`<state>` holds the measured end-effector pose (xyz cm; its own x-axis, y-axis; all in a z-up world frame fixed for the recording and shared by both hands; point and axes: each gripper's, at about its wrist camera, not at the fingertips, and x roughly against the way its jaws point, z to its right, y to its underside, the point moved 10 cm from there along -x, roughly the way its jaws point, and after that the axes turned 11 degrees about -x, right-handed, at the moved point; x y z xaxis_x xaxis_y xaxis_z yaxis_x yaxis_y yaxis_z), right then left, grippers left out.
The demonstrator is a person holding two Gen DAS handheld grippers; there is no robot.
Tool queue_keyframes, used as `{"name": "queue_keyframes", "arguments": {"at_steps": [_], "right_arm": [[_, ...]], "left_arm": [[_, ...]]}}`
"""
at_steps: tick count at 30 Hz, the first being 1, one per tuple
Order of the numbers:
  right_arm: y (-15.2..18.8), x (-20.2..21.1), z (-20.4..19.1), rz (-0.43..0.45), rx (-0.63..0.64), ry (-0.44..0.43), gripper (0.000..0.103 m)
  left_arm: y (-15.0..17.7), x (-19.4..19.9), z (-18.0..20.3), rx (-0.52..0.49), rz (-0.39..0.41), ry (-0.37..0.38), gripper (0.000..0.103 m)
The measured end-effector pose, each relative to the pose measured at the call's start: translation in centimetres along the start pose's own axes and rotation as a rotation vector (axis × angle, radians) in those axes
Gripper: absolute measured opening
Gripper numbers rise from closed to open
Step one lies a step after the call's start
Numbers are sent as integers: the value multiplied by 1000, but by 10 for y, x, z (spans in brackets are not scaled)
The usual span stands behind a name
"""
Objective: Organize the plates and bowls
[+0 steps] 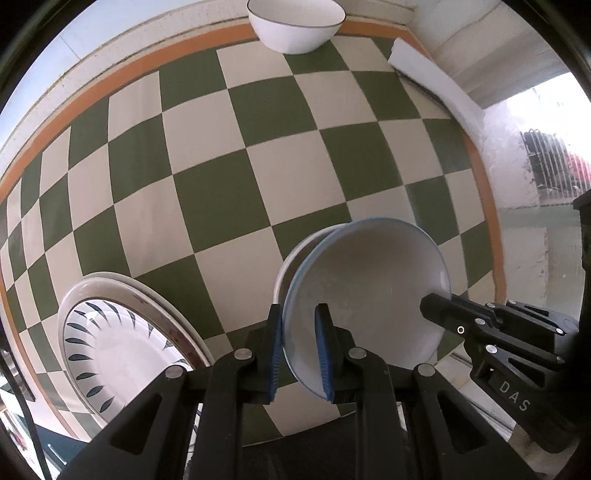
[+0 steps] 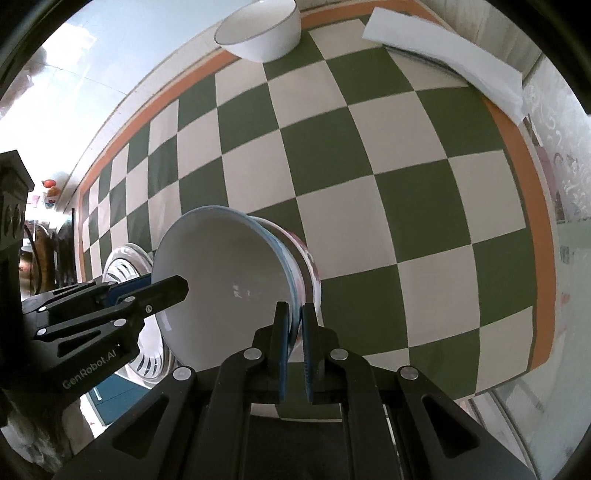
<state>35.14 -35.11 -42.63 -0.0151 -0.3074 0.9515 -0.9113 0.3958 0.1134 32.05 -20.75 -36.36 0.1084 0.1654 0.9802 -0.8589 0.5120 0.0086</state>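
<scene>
Blue-padded fingers of my left gripper [image 1: 301, 347] clamp the near rim of the blue-rimmed bowl [image 1: 369, 291], lower centre of the left wrist frame. My right gripper [image 2: 294, 350] pinches the opposite rim of that bowl, lower centre of the right wrist frame. Bowl is tilted and nested in a second bowl [image 2: 308, 258] with a pink pattern. Stacked patterned plates [image 1: 122, 343] sit lower left. White bowl [image 1: 295, 24] stands at top centre on the green-and-cream checkered cloth [image 1: 221, 166]; folded white paper [image 1: 436, 85] upper right.
</scene>
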Motion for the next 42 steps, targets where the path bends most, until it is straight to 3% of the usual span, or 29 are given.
{"name": "queue_keyframes", "arguments": {"at_steps": [11, 14, 17, 20, 22, 23, 24, 32, 42], "right_arm": [[-4, -12, 1, -30, -7, 16, 8], [-7, 0, -2, -34, -5, -8, 9], [-19, 23, -5, -6, -17, -63, 9], [-44, 47, -11, 39, -23, -96, 12], [-66, 59, -19, 66, -14, -115, 26], [-77, 63, -22, 78, -14, -122, 43], [-88, 66, -26, 89, -12, -130, 48], [-202, 68, -47, 173, -47, -167, 48], [-297, 16, -62, 176, -68, -117, 48]], "left_arm": [[3, -12, -6, -1, -27, -18, 15], [4, 1, -12, 29, -19, 3, 15], [-5, 31, -25, 63, 44, 4, 16], [-27, 59, -38, 109, 105, 21, 18], [-48, 72, -49, 140, 143, 27, 23], [-61, 77, -56, 156, 161, 27, 24], [-71, 78, -63, 170, 165, 25, 24], [-174, 66, -99, 252, 200, 40, 24], [-241, 13, -121, 278, 153, 21, 24]]}}
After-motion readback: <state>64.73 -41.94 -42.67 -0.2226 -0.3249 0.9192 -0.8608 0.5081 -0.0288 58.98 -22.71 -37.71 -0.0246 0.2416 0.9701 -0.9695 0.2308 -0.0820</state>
